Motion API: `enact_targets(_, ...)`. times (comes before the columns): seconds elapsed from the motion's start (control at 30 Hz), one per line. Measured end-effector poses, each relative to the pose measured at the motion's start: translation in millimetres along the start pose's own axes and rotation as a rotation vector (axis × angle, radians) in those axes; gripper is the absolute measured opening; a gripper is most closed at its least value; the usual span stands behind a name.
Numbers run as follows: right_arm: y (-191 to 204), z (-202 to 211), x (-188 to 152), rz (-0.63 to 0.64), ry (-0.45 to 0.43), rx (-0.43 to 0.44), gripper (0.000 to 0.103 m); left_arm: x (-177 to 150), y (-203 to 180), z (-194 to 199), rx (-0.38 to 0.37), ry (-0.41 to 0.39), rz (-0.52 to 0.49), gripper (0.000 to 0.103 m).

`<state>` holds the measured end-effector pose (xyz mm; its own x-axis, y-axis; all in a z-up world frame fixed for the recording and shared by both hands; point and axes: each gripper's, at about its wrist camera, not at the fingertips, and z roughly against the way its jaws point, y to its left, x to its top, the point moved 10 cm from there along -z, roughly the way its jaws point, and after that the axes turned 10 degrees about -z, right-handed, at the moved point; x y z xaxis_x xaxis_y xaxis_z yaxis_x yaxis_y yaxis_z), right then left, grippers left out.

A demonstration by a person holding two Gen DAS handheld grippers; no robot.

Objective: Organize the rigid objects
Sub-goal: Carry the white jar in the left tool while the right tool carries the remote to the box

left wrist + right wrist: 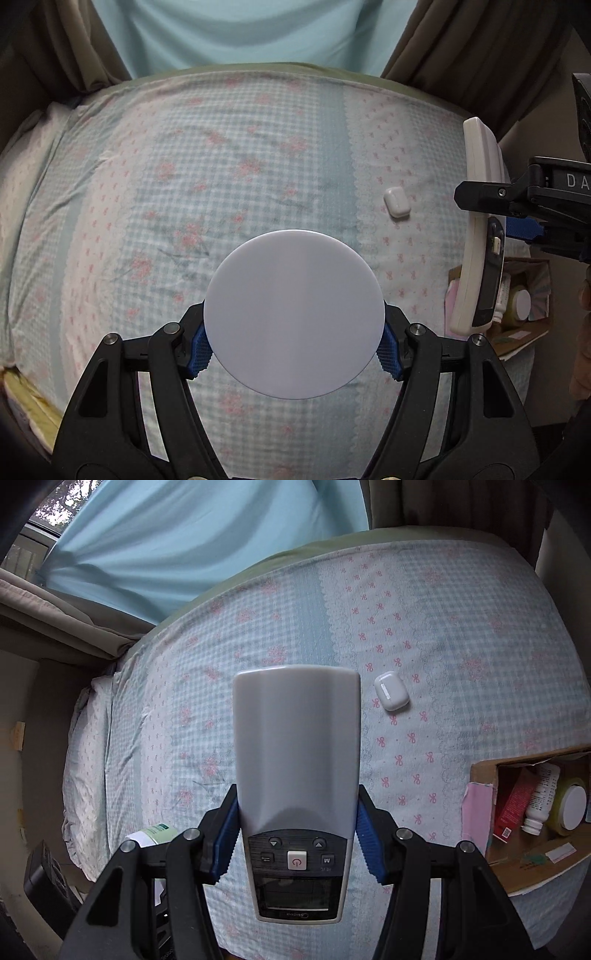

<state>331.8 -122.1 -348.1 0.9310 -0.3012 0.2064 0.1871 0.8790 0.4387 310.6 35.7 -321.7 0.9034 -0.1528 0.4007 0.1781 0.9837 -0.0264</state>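
While left tool (293,345) grips white disc (293,314), right tool (297,836) clamps Midea remote (297,760).

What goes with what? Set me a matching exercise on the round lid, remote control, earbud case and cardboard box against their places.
1 round lid
2 remote control
3 earbud case
4 cardboard box

A lying loose on the bedsheet
B clamped in the left gripper
C holding bottles and tape
D clamped in the right gripper

Pairs: 1-B, 2-D, 3-A, 4-C
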Motion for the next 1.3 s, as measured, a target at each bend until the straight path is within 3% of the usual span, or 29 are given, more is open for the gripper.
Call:
enact_targets(0.33,-110,99,16,-0.091,-0.110,0.025,0.053,27,-141,40,-0.087,-0.079,-0.125,0.068)
enact_targets(0.7,-272,163,21,-0.246,-0.164,-0.048,0.053,0,-282,37,-0.164,-0.075,-0.227,0.068)
enact_targets(1.03,-400,154,21,-0.457,-0.119,-0.047,0.053,6,-363,-14,-0.159,0.013,-0.353,0.068)
enact_targets(1.3,-444,116,18,-0.572,-0.064,-0.016,0.053,-16,-409,-86,-0.141,0.153,-0.512,0.068)
